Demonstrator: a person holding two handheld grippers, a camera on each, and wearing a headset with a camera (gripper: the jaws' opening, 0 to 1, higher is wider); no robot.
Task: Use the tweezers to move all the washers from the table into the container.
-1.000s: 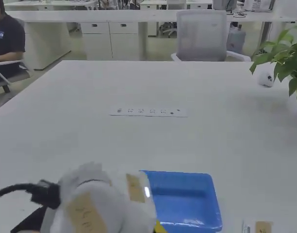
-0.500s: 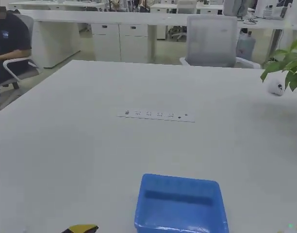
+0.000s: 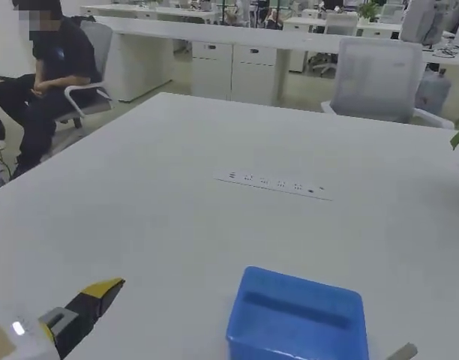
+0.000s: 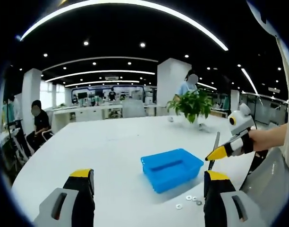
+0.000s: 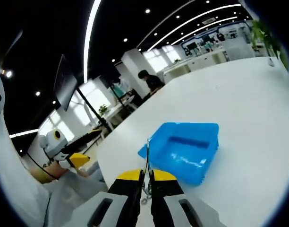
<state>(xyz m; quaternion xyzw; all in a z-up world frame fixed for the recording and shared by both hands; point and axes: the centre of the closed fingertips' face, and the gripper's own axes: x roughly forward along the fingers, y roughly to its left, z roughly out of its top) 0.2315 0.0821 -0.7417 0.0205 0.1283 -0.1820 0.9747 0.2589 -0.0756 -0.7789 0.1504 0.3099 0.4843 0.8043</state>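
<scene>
The right gripper (image 5: 143, 174) has its jaws clenched on the tweezers (image 5: 148, 158), which point up toward the blue container (image 5: 184, 146) at 1 o'clock in the right gripper view. The left gripper (image 4: 148, 174) has its jaws released, grasping nothing. In the left gripper view, several washers (image 4: 189, 200) lie on the desk (image 3: 177, 187) near the container's 5 o'clock. The step looks like the approach to a washer. Next, the tweezer tips need lowering astride one washer.

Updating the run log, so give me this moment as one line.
left gripper: open, empty | right gripper: shut on tweezers | washers: on table beside blue container
</scene>
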